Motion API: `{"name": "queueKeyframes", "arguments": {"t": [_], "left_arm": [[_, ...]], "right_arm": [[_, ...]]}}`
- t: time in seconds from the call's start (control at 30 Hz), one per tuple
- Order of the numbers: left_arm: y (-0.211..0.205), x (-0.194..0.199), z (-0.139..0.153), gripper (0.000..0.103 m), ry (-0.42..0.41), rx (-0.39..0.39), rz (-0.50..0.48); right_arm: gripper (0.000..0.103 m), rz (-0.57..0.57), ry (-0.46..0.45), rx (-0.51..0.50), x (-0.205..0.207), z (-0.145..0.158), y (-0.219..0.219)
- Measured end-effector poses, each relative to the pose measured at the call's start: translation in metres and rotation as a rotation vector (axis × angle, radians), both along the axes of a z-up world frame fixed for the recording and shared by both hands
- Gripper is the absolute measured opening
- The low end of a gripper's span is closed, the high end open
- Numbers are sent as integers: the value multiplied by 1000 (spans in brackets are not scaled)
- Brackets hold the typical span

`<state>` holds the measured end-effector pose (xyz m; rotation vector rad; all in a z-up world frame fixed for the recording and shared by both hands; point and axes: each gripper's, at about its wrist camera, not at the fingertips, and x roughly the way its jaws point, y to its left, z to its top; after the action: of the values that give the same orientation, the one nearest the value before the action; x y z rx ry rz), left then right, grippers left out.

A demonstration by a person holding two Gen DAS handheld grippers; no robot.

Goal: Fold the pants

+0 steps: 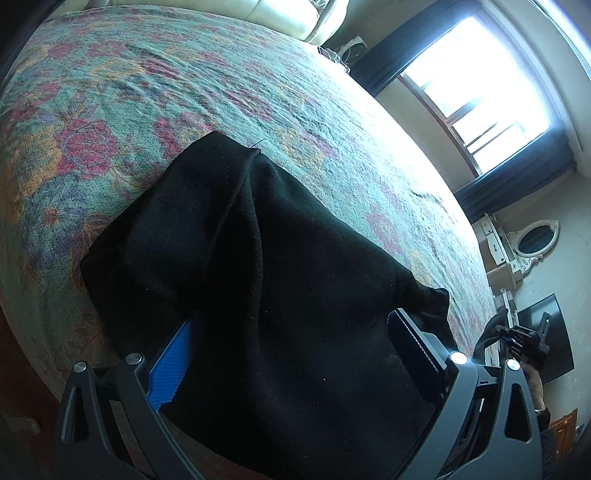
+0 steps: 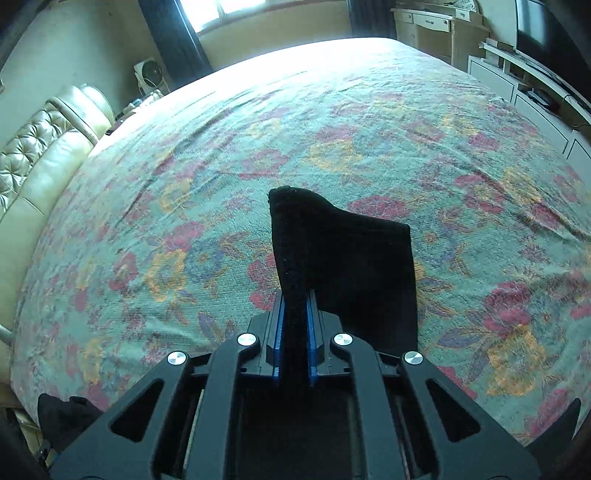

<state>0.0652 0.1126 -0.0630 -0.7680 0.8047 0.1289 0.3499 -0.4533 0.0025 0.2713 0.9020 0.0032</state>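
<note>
The black pants (image 1: pixel 258 266) lie at the near edge of the bed with the floral cover (image 1: pixel 147 92). In the left wrist view my left gripper (image 1: pixel 291 347) is open wide, its blue-padded fingers (image 1: pixel 171 365) on either side of the cloth, which drapes between them. In the right wrist view my right gripper (image 2: pixel 294 317) is shut on an edge of the pants (image 2: pixel 343 258) and holds that part up above the bed cover (image 2: pixel 184 184). The right gripper also shows small at the right of the left wrist view (image 1: pixel 517 339).
A tufted cream headboard (image 2: pixel 33 155) runs along one side of the bed. A bright window (image 1: pixel 476 85) with dark curtains, a small fan (image 2: pixel 147 74), a cream dresser (image 2: pixel 428 26) with an oval mirror (image 1: pixel 535 240) and a dark screen (image 2: pixel 546 33) stand around the bed.
</note>
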Motion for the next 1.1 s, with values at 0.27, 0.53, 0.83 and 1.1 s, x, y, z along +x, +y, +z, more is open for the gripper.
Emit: {"name": "queueKeyframes", "arguments": {"t": [0.27,0.53,0.83,1.1], "left_arm": [[-9,-3,12,98,16,33,41],[-32,-14,30,98,5,56,65],[-64,-12,40,98,-15,33,15],[-139,-8,53,98,-83,-59,-165]], "right_arm": [[10,-51,-225,212,-172,47,-106],[9,-216,-205,403,-290,-20,-212],[11,-359,-161,670,-333,-103,-260],[64,-355,-235,738,-309,-100,-250]]}}
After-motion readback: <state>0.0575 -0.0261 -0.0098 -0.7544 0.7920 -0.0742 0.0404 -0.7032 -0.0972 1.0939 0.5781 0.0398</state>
